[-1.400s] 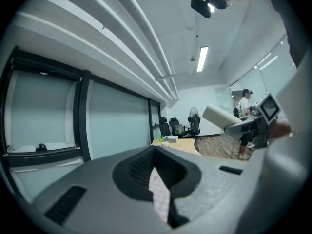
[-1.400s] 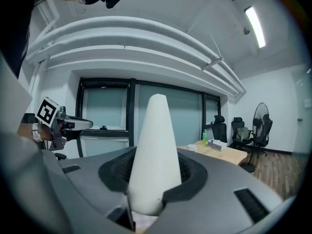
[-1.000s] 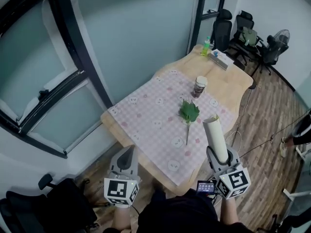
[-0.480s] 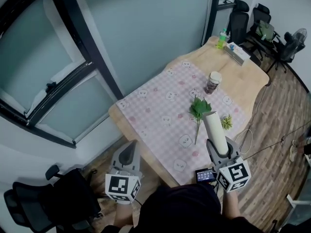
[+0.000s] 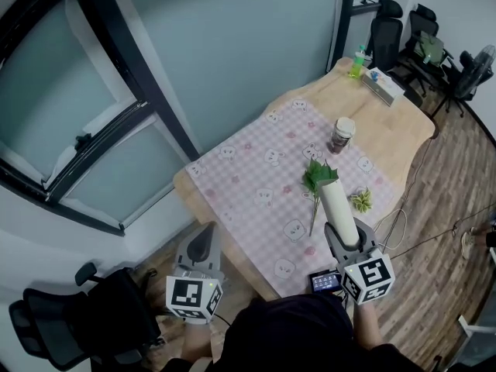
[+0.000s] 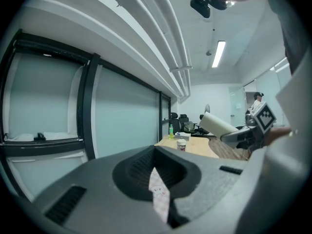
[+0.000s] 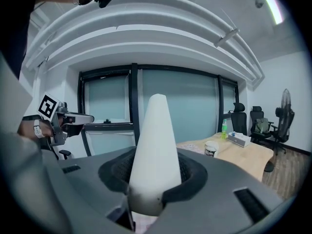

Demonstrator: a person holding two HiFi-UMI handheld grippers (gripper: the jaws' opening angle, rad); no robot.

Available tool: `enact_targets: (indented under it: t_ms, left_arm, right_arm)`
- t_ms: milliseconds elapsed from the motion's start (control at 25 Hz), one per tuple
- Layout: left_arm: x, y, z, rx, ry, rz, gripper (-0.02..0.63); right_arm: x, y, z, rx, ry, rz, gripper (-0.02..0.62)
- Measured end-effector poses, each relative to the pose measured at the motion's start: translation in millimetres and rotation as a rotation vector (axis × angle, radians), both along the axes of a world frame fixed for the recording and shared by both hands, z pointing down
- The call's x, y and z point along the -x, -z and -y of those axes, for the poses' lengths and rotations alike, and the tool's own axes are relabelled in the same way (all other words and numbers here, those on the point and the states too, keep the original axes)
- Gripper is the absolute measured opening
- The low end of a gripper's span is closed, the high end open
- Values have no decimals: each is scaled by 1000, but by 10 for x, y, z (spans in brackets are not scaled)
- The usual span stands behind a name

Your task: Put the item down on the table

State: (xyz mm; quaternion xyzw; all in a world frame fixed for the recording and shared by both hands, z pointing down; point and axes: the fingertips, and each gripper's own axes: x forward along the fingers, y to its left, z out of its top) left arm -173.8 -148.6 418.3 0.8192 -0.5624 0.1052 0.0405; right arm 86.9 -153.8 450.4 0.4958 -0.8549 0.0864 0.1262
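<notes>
1. Our left gripper (image 5: 206, 239) hangs short of the table (image 5: 387, 126), jaws drawn to a thin slit with nothing between them, as before.
2. Our right gripper (image 5: 346, 239) clamps the white roll (image 5: 336, 206) at its base; the roll juts ahead of the jaws, above the table.
3. A second ago the roll's far end sat right of the leafy sprig (image 5: 318, 178); now it overlaps it.

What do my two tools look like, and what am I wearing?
The left tool and right tool are grey, tapering bodies, each carrying a white cube with black square markers. A small screen sits beside the right one. Your top is black.
</notes>
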Motion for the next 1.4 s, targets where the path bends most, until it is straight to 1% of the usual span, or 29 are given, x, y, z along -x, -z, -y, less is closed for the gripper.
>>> enact_targets:
  t_ms: [120,240,360,480,560,640,880,1000,1400]
  left_arm:
    - [-18,-46,-19,9,8,6,0]
    - [-14,-82,-23,20,20,1,0]
    - [-15,-81,-20,22,28,-3,0]
    - [-28,-87,-44,24,23,7,0]
    - [1,-102,-64,31,26,14,0]
    - [39,-110,-92,39,26,25,0]
    - [229,-116,-161,58,51,54,0]
    - [278,-145,-144,70,57,52,0]
    - [198,-201,-59,84,28,59,0]
  right_arm:
    - [27,-205,124,8,12,-9,150]
    - [101,-619,358,28,12,-10,150]
    - [224,-1244,624,95,9,-7,150]
    - [350,-1902,785,184,-3,-1,149]
    - [433,-2286,826,236,1,-21,149]
    - [504,-2551,833,271,17,-47,150]
    - [555,-3028,776,360,34,-64,150]
    - [573,-3144,755,393,26,-64,150]
    - [543,-3158,782,407,23,-69,150]
